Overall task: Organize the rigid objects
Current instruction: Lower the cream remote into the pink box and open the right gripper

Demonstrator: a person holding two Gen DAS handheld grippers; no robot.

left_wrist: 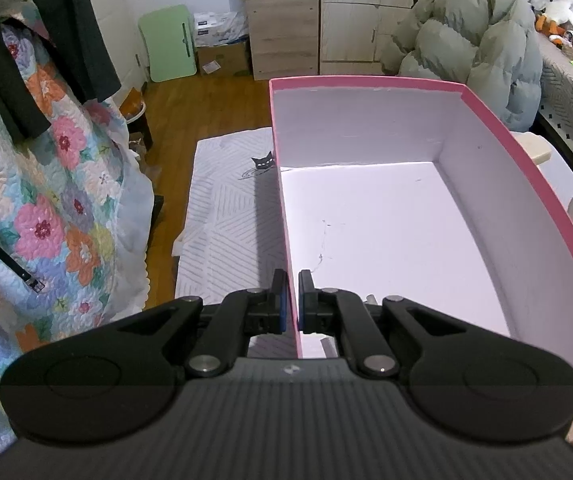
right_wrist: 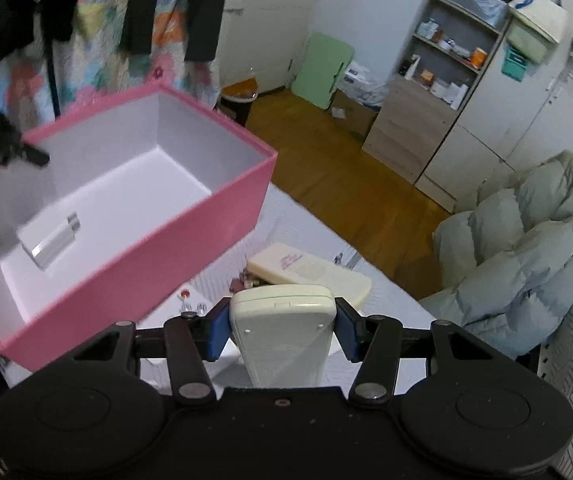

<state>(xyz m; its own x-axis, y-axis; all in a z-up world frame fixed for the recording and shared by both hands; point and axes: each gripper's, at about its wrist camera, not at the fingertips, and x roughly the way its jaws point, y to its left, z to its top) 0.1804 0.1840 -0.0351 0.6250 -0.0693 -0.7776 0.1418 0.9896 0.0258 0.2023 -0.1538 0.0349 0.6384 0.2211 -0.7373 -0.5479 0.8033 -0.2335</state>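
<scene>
Holding two things at once, you have your left gripper (left_wrist: 291,300) pinching the near wall of the pink box (left_wrist: 526,160), one finger inside and one outside. Your right gripper (right_wrist: 282,330) clamps a cream remote control (right_wrist: 284,320) by its long sides, blue pads (right_wrist: 218,330) pressed against the casing. From that remote, the box sits at ten o'clock, tilted, with a small white charger (right_wrist: 48,242) on its floor. A second cream remote (right_wrist: 310,270) lies at twelve o'clock on the mat (right_wrist: 386,300). The remote looks light, stiff and smooth, so grip mid-body. The cardboard wall likely flexes.
</scene>
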